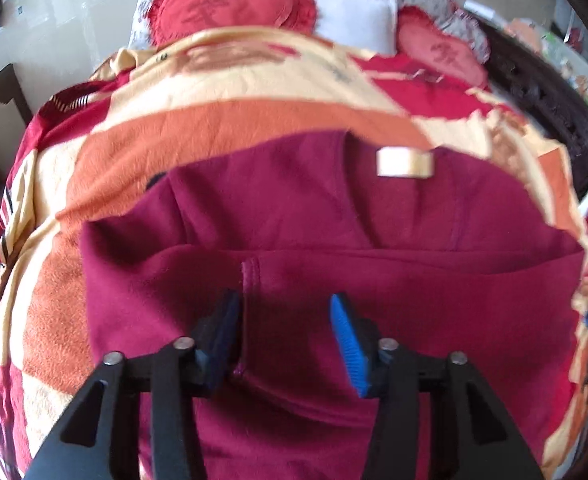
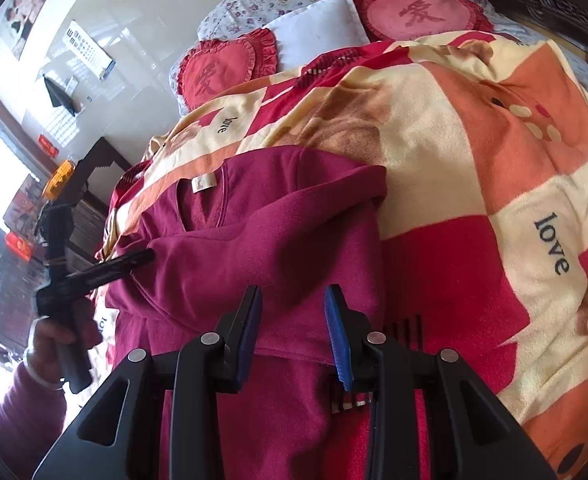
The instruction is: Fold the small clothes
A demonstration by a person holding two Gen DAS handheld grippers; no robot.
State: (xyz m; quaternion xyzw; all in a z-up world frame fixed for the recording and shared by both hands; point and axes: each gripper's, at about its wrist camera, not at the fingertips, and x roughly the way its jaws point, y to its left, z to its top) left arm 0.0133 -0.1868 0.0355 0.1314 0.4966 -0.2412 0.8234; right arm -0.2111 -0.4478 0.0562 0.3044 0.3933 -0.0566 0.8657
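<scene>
A maroon fleece top (image 1: 334,208) lies on a bed blanket (image 1: 213,120), neck label (image 1: 404,162) facing up and its lower part folded over the body. My left gripper (image 1: 285,328) hovers open over that folded part, and a sleeve cuff seam (image 1: 249,280) runs just beside its left pad. In the right wrist view the top (image 2: 273,220) fills the middle. My right gripper (image 2: 294,320) stands open above the top's hem, with flat cloth showing between its pads. A hand (image 2: 53,332) holds the left gripper (image 2: 147,258), which touches the top's left side.
The blanket (image 2: 454,140) is orange, cream and red with "love" printed on it. Two red heart cushions (image 2: 217,68) (image 2: 418,12) and a white pillow (image 2: 318,32) lie at the head. A dark carved bed frame (image 1: 542,92) runs along the right.
</scene>
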